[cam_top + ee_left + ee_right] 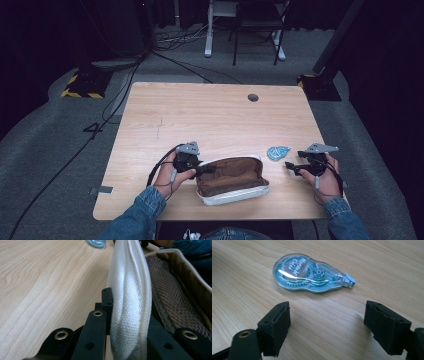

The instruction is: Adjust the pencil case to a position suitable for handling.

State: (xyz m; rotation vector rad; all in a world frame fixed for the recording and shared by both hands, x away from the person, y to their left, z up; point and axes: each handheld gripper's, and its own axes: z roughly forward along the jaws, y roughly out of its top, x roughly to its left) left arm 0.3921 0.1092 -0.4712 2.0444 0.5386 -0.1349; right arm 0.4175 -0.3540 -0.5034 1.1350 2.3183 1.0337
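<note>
An open white pencil case (232,180) with a brown mesh lining lies near the table's front edge. My left gripper (207,169) is shut on the case's left rim; in the left gripper view the white woven wall (130,302) is pinched between the black jaws. A teal, clear-shelled correction tape roller (278,152) lies flat on the wood to the right of the case. In the right gripper view the roller (309,273) sits just ahead of my right gripper (327,325), which is open with only bare wood between its jaws. In the high view the right gripper (292,166) points left toward the roller.
The wooden table (210,115) has a small round grommet (253,97) near its far edge. Beyond it are cables, stand bases and a chair on the grey floor. The person's denim sleeves come in from the bottom.
</note>
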